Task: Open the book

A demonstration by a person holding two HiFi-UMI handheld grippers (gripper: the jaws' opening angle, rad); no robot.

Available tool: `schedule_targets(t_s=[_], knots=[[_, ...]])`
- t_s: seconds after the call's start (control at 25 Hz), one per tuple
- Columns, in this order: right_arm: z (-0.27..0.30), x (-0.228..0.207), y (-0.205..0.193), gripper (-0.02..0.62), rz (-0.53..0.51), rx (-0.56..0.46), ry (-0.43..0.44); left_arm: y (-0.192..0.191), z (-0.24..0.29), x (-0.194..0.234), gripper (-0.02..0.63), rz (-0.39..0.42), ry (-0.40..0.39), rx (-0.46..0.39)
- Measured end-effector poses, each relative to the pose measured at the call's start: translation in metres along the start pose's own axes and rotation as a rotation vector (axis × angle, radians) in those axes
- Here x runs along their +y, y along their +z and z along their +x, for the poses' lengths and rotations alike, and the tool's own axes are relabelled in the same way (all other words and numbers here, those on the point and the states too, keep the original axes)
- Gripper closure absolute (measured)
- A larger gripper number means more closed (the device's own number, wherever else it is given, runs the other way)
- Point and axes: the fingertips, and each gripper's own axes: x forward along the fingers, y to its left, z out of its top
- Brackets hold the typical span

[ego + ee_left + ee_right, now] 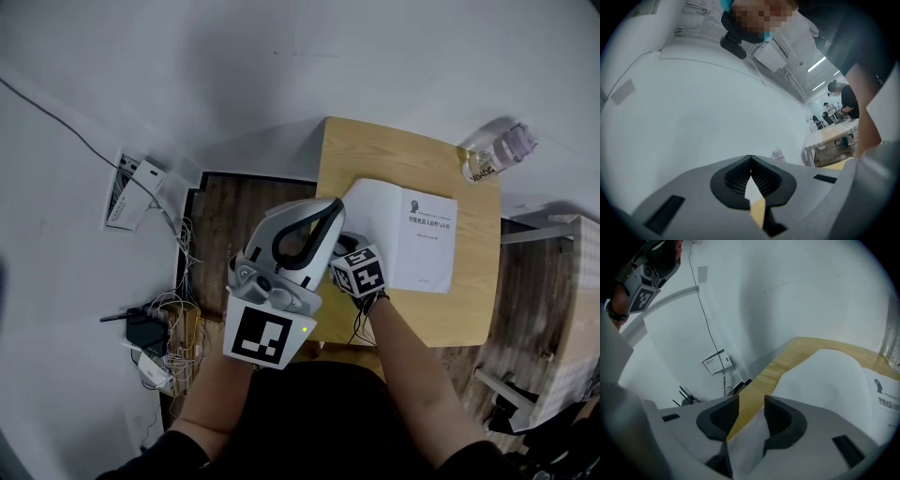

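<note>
A white book (427,239) lies open on the small wooden table (375,150), its printed title page facing up and its left leaf (375,211) arched upward. My right gripper (751,406) stands open at that leaf's near left edge; the white paper (834,385) runs under and between the jaws, and the pads do not press on it. In the head view only its marker cube (359,272) shows, since the left gripper covers the jaws. My left gripper (750,161) is shut and empty, held level above the table's near left corner (333,211).
A clear plastic bottle (497,152) lies at the table's far right corner. A white wall runs to the left and behind, with a paper notice (127,192) and a tangle of cables and adapters (155,337) at its foot. A pale cabinet (572,309) stands to the right.
</note>
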Motion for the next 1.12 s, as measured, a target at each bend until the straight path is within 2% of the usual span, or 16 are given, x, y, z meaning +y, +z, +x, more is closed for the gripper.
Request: schedule_targets(t_s=[0.44, 0.8, 1.12], knots=[[-0.033, 0.004, 0.018, 0.431, -0.031, -0.102, -0.003, 0.005, -0.007, -0.007, 0.597, 0.006, 0.008, 0.006], [-0.087, 0.013, 0.057, 0.431, -0.103, -0.275, -0.02, 0.021, -0.009, -0.023, 0.597, 0.036, 0.012, 0.008], [-0.168, 0.02, 0.101, 0.431, -0.159, -0.463, 0.007, 0.035, 0.004, -0.041, 0.597, 0.048, 0.061, 0.048]])
